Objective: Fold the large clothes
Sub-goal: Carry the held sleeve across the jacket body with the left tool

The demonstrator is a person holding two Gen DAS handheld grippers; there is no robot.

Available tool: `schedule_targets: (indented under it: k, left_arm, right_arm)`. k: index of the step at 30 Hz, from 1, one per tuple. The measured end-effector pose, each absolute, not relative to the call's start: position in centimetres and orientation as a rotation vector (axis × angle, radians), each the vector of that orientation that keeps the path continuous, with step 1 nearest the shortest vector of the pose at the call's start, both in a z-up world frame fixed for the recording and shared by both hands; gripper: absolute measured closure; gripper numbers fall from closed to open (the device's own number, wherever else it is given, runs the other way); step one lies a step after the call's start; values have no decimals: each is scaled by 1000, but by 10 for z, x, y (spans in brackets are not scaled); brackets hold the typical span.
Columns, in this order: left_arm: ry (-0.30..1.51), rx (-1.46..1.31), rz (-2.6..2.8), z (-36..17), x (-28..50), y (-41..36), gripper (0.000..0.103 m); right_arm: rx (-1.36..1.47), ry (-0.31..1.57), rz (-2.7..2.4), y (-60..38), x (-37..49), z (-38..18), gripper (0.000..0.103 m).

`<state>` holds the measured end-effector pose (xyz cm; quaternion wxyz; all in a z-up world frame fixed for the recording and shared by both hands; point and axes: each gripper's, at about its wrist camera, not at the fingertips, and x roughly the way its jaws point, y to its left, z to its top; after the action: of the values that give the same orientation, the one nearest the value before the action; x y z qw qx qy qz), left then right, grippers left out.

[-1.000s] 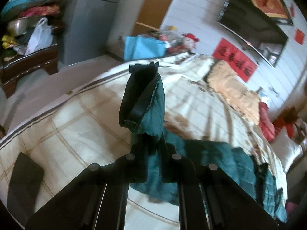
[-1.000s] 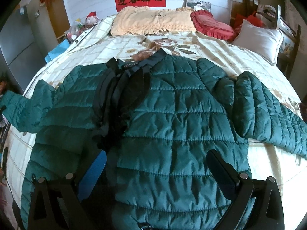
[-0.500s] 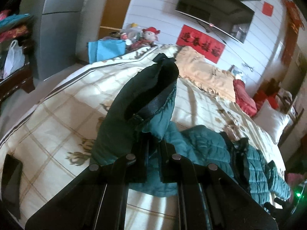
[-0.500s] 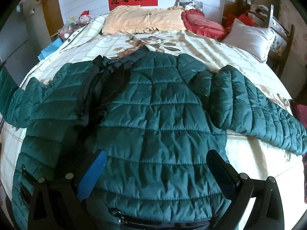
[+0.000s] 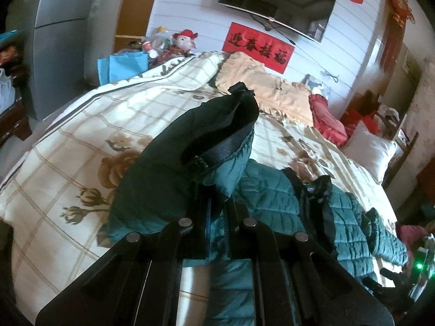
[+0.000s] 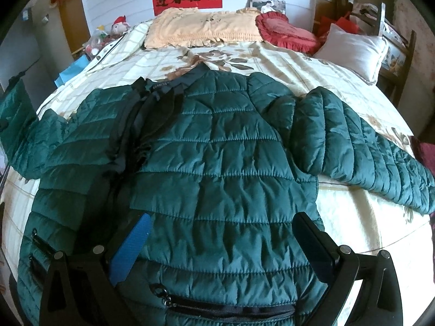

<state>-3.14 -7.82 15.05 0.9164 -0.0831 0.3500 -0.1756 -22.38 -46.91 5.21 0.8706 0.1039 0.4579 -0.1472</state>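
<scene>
Quilted green jacket (image 6: 217,163) spread front-up across floral bedspread (image 6: 339,87), directly ahead of and beneath right gripper (image 6: 220,244). Right gripper unclenched, jaws wide apart above the jacket's lower front, gripping nothing; blue pad (image 6: 130,250) on the left finger, zipped pocket (image 6: 225,309) just below the jaws. One sleeve (image 6: 367,149) lying out to the right of the tool, flat on the bedspread. Left gripper (image 5: 217,206) clenched on the other sleeve's cuff (image 5: 206,146), lifted clear of the bedspread, dark lining of the cuff opening facing up just ahead of the fingertips. Beyond both tools: orange pillow (image 6: 201,27), red heart-shaped cushion (image 6: 285,31), white pillow (image 6: 353,51).
</scene>
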Motion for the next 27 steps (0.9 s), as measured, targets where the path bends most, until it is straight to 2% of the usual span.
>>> schedule_targets:
  k: [27]
  left_arm:
    - [760,-89,-503,149,-59,-163,97]
  right_arm:
    - [246,941,-311,-476,-231,54,0]
